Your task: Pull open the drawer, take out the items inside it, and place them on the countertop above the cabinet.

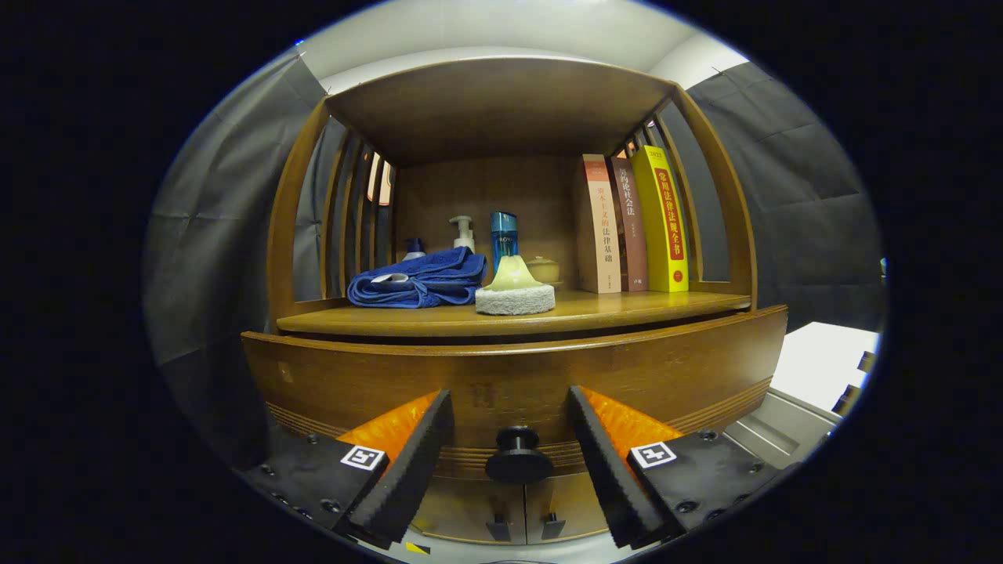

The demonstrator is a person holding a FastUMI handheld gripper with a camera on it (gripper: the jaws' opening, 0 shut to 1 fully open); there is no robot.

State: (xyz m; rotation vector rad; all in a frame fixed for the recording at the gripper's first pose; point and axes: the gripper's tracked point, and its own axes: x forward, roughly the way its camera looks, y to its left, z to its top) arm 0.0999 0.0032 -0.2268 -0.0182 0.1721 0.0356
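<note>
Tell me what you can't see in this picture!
- Inside of the drawer, gripper view: its closed wooden front hides the contents.
- Bottles behind the blue towel: lower parts covered.
- Small jar: partly behind the sponge.

The gripper is open around the knob.

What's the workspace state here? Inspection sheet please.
Surface: wooden countertop under a shelf roof.
Job's things: drawer closed; its knob between the fingers, untouched.
Clutter: blue towel, sponge scrubber, bottles, three books upright at the right.
Gripper: open, fingers either side of the knob.
Cables: nothing seen.
Surroundings: dark cloth walls.
</note>
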